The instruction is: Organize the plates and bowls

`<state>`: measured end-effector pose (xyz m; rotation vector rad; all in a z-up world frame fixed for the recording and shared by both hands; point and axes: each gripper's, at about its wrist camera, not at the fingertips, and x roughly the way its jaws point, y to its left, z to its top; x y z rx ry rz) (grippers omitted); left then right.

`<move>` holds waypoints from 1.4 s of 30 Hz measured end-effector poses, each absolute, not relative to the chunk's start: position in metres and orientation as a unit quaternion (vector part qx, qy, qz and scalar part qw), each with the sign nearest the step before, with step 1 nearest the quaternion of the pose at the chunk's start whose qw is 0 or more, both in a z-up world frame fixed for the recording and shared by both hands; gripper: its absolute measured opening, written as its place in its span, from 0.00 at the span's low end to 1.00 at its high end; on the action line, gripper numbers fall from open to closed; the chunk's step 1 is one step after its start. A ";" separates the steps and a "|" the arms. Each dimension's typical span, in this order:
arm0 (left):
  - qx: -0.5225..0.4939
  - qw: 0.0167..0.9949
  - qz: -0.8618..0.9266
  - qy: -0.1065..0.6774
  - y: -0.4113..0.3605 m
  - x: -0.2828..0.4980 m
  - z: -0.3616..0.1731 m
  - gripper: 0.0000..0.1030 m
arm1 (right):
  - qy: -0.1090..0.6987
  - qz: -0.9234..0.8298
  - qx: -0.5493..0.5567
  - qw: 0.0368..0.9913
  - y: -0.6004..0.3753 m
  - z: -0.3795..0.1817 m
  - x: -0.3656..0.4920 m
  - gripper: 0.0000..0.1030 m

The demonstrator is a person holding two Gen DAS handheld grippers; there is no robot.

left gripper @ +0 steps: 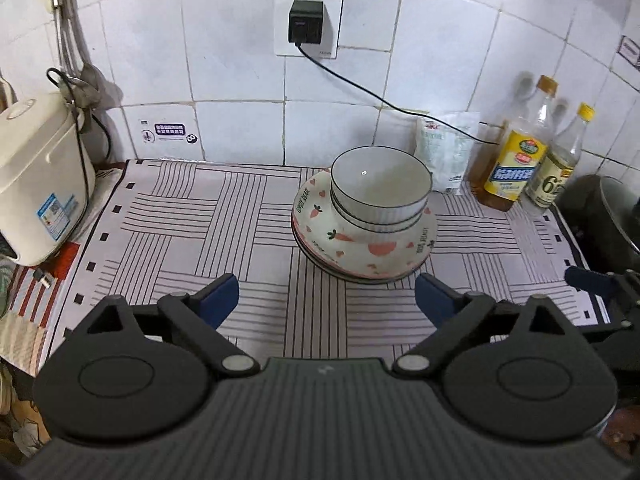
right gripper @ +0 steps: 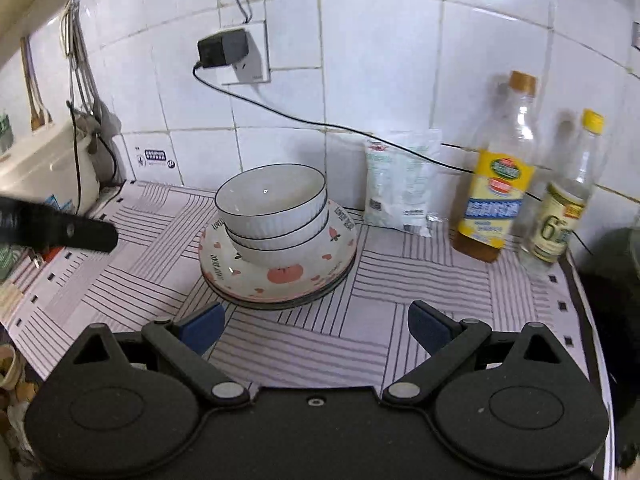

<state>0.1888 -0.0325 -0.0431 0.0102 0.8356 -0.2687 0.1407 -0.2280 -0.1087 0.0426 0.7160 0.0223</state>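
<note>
Rice cooker far left of the plate stack on the striped desk; three nested white bowls sit on the carrot-print plates. Left tongs spread wide, empty, just short of the stack; right tongs also wide, empty, near its front rim. Salt bag and two bottles right of the stack, by the wall.

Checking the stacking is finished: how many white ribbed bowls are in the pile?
3, nested: the top white ribbed bowl, a second under it, a third lowest, on the carrot-print plates. More may be hidden inside.
</note>
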 end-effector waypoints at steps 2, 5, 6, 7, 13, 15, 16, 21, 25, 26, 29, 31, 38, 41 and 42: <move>-0.002 0.909 -0.134 0.396 -0.028 0.176 -0.037 0.94 | 0.347 -0.002 0.026 0.938 -0.229 -0.100 0.126 0.97; -0.002 0.920 -0.120 0.373 -0.022 0.155 -0.026 0.98 | 0.341 -0.020 0.027 0.939 -0.230 -0.088 0.105 0.97; 0.004 0.924 -0.113 0.366 -0.022 0.149 -0.023 0.99 | 0.339 -0.028 0.029 0.940 -0.231 -0.084 0.099 0.97; 0.011 0.927 -0.108 0.360 -0.022 0.143 -0.020 0.99 | 0.337 -0.034 0.033 0.940 -0.232 -0.081 0.093 0.97; 0.024 0.932 -0.099 0.348 -0.018 0.116 -0.008 0.99 | 0.335 -0.069 0.042 0.939 -0.228 -0.066 0.064 0.98; 0.021 0.931 -0.101 0.349 -0.017 0.108 -0.005 0.99 | 0.336 -0.078 0.040 0.938 -0.226 -0.062 0.056 0.98; 0.020 0.932 -0.101 0.348 -0.017 0.104 -0.004 0.99 | 0.336 -0.080 0.036 0.938 -0.225 -0.060 0.051 0.98; 0.018 0.929 -0.105 0.354 -0.014 0.087 0.000 0.99 | 0.326 -0.083 0.035 0.941 -0.219 -0.051 0.029 0.98; 0.029 0.930 -0.103 0.351 -0.015 0.072 0.003 0.99 | 0.304 -0.095 0.030 0.948 -0.213 -0.046 0.014 0.99; 0.032 0.931 -0.102 0.350 -0.014 0.069 0.004 0.99 | 0.304 -0.096 0.025 0.948 -0.211 -0.045 0.011 0.99; 0.032 0.929 -0.098 0.354 -0.012 0.062 0.005 0.99 | 0.301 -0.098 0.018 0.948 -0.208 -0.043 0.005 0.99; 0.031 0.928 -0.095 0.358 -0.010 0.060 0.005 0.99 | 0.302 -0.101 0.018 0.948 -0.208 -0.043 0.002 0.99; 0.043 0.927 -0.090 0.361 -0.008 0.054 0.001 0.99 | 0.322 -0.098 0.018 0.941 -0.206 -0.046 -0.004 0.99; 0.050 0.927 -0.088 0.362 -0.009 0.054 -0.001 0.99 | 0.327 -0.097 0.020 0.940 -0.204 -0.047 -0.008 0.99; 0.052 0.927 -0.088 0.362 -0.009 0.053 -0.001 0.99 | 0.328 -0.097 0.021 0.940 -0.204 -0.048 -0.009 0.99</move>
